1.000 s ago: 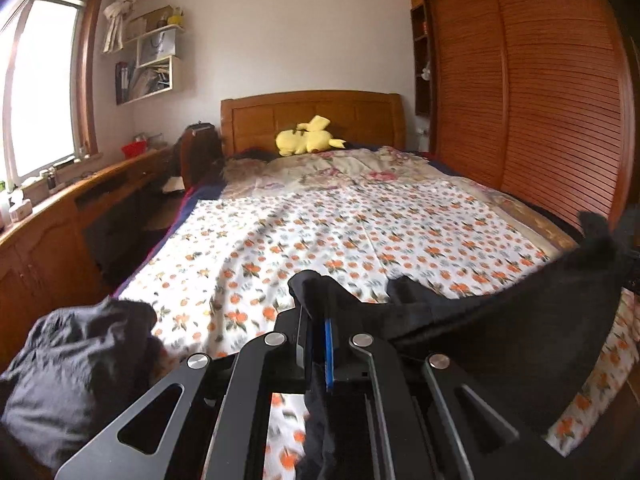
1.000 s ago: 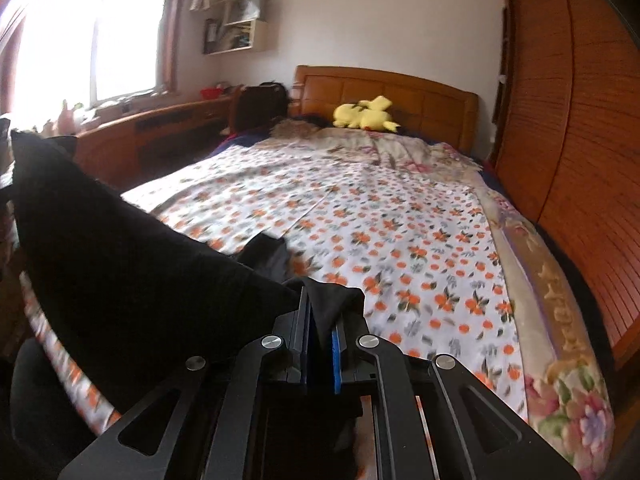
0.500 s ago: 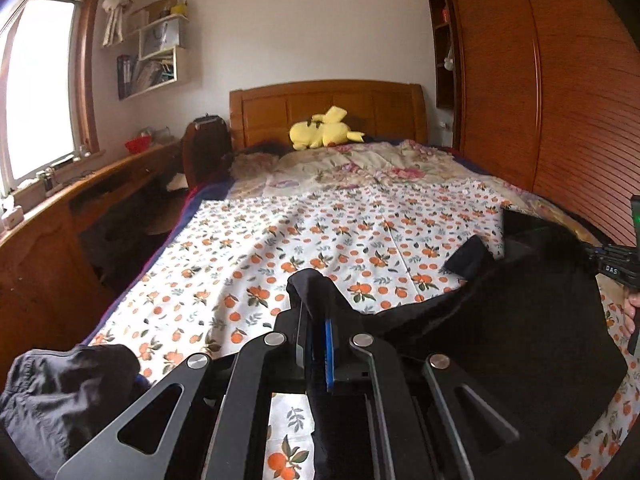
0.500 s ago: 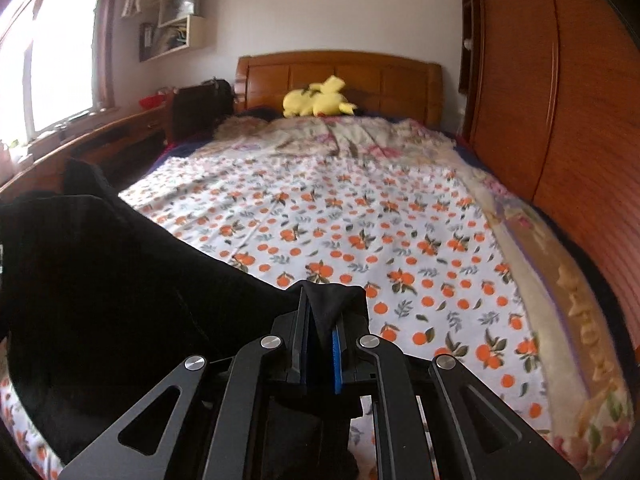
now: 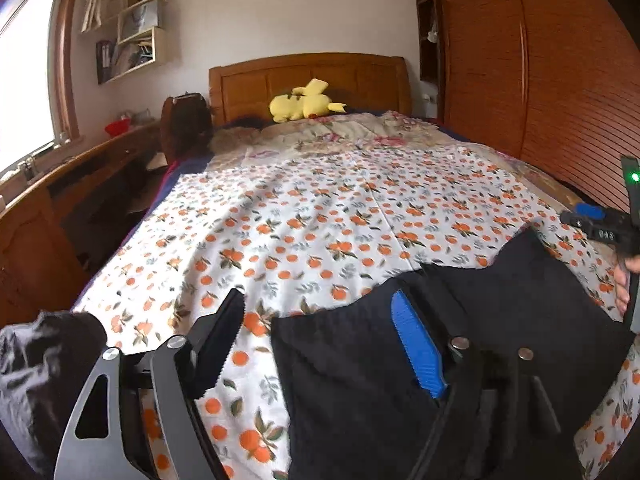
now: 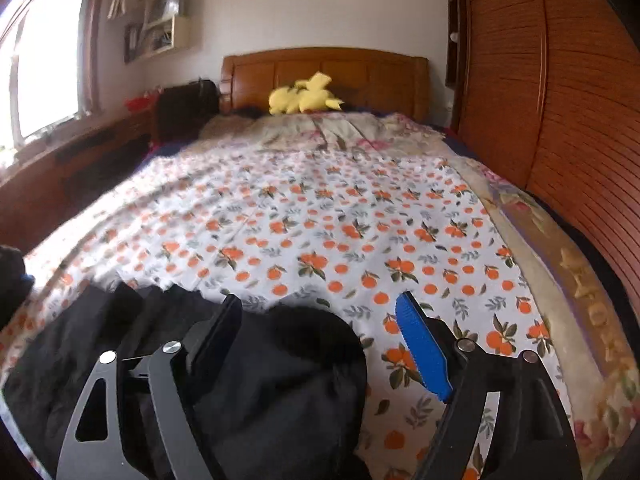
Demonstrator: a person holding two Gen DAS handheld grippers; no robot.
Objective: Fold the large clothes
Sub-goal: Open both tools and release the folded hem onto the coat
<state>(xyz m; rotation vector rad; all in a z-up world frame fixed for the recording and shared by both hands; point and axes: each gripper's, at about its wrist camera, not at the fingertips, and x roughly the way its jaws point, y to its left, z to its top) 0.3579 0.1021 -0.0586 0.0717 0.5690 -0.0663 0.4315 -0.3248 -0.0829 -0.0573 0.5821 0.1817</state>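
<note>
A large black garment (image 5: 360,380) lies spread on the near end of the orange-print bedsheet (image 5: 320,220). My left gripper (image 5: 316,300) is above the garment's left edge. Its jaws are opening wide, and the cloth lies loose below them with neither pad touching it. In the right wrist view the same garment (image 6: 260,380) bunches at the lower left. My right gripper (image 6: 320,300) hangs over its rounded corner, jaws opening and gripping nothing. The right gripper (image 5: 600,224), with a hand (image 5: 624,280) on it, also shows at the right edge of the left wrist view.
A dark heap of clothes (image 5: 40,360) sits off the bed's left corner. At the far end are a yellow plush toy (image 5: 304,106) and a wooden headboard (image 5: 308,80). A slatted wardrobe (image 5: 540,80) runs along the right and a wooden desk (image 5: 60,200) along the left.
Both grippers were shut on the black garment and now stand open. The garment has dropped flat onto the sheet. Both hands moved forward and lower over the bed.
</note>
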